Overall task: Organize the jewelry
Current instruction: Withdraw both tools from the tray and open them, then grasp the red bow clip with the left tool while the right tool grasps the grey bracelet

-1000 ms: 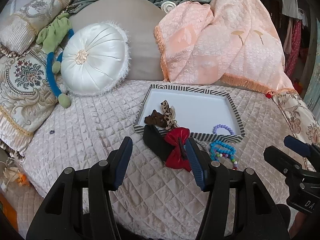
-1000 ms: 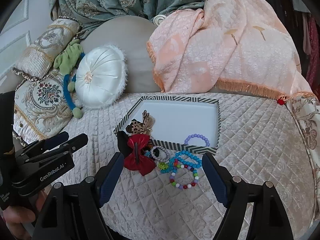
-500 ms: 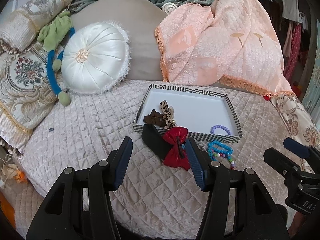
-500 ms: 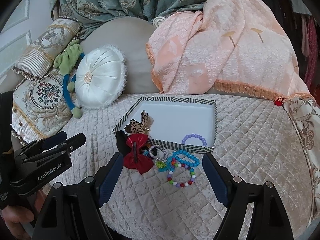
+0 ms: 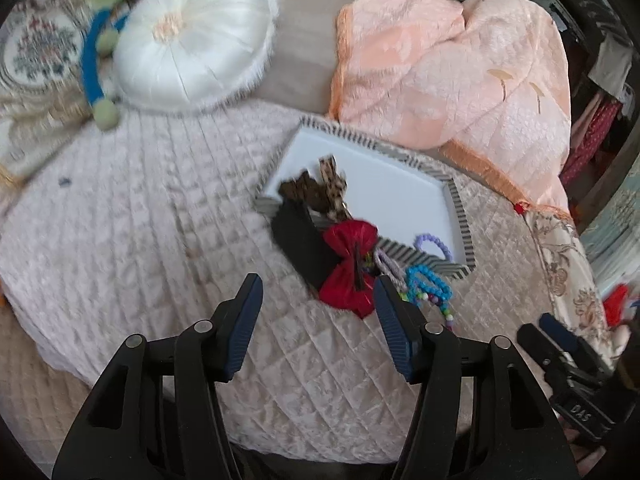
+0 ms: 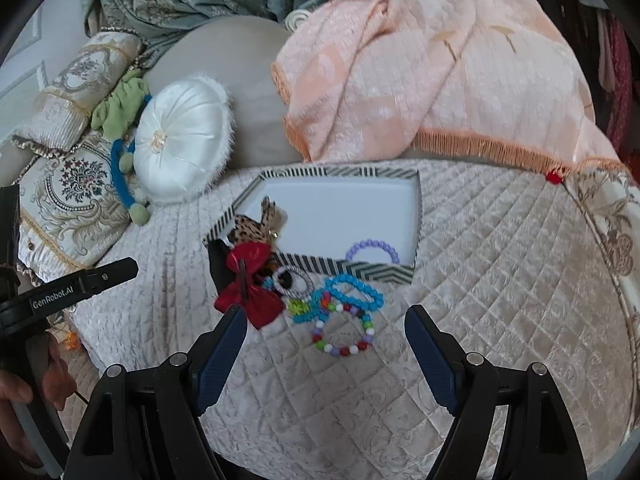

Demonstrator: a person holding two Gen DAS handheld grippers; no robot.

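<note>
Barely begun: most jewelry outside the tray point(image 6: 416, 216).
Leopard bow point(image 6: 256, 230), purple bracelet point(image 6: 372, 250) inside; red bow point(image 6: 250, 284), bead bracelets point(image 6: 344, 312) waiting; left gripper point(image 5: 316, 320) just widened, right gripper point(image 6: 326, 354) agape, both empty.

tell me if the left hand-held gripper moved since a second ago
Yes. The left hand-held gripper came closer to the red bow, which looms larger, and it rolled: the tray now sits tilted. Its jaws have just been opening, empty.
</note>
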